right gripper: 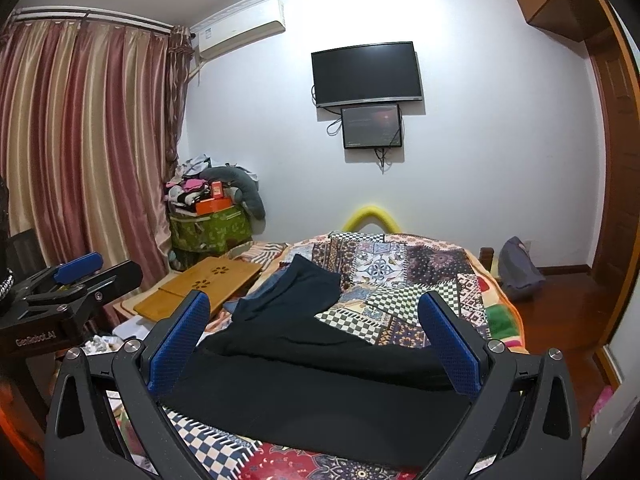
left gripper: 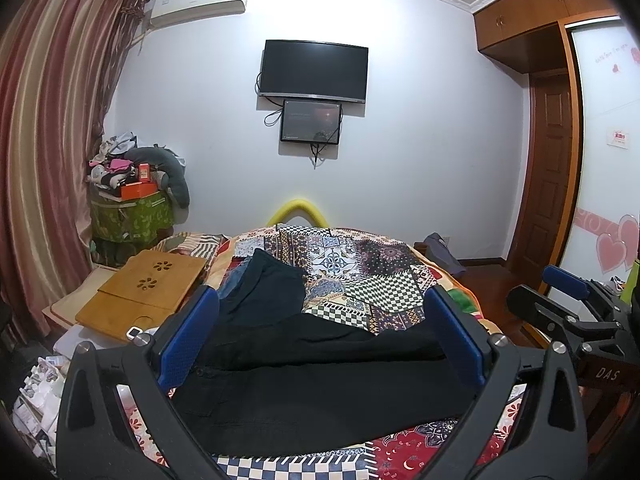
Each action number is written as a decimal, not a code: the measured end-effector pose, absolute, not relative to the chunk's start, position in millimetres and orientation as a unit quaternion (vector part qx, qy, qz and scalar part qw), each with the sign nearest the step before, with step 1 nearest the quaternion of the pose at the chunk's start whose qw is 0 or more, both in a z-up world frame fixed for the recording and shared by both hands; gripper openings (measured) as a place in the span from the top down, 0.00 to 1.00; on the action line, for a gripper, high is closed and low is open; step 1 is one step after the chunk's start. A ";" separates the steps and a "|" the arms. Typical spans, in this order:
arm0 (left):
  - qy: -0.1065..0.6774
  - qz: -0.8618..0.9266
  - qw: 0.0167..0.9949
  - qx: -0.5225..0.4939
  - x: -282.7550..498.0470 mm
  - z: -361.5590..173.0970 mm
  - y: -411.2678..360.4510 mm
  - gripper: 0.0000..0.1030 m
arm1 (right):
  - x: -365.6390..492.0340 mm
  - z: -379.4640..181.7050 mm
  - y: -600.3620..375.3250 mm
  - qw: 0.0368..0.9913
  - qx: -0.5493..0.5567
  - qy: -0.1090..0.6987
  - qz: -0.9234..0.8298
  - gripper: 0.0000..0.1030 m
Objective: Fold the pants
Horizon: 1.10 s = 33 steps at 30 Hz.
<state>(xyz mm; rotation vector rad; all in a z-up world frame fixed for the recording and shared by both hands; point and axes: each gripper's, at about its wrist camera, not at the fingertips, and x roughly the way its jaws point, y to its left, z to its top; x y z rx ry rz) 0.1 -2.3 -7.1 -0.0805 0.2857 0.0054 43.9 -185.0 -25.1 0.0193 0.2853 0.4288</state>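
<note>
— While both tools hang above the bed, what is on the list?
— Item one: pants (left gripper: 304, 384), black, lying across the near end of the patchwork quilt (left gripper: 360, 276), one leg running away toward the headboard side, the other crosswise. Partly laid out; no clean fold visible.
— Grippers?
— Left gripper (left gripper: 320, 340): jaws wide apart, nothing between them, held over the near cloth. Right gripper (right gripper: 316, 344): likewise spread, empty, over the same stretch.
— Other entries?
— Wooden lap tray (left gripper: 148, 292) left of the pants; a bluish garment (right gripper: 256, 294) partly under the far leg.
— Step in hand?
— By my reading, the approach before a grasp; folding proper not yet begun.
— Next move calls for?
— Probably lowering each tool to an edge of the near cloth, pinching one layer only, then lifting evenly.
</note>
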 end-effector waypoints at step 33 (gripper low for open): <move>0.142 0.002 0.989 -0.039 -0.2 -7.0 -3.8 0.00 | 46.9 -22.3 -189.8 0.968 0.010 0.140 0.206 0.00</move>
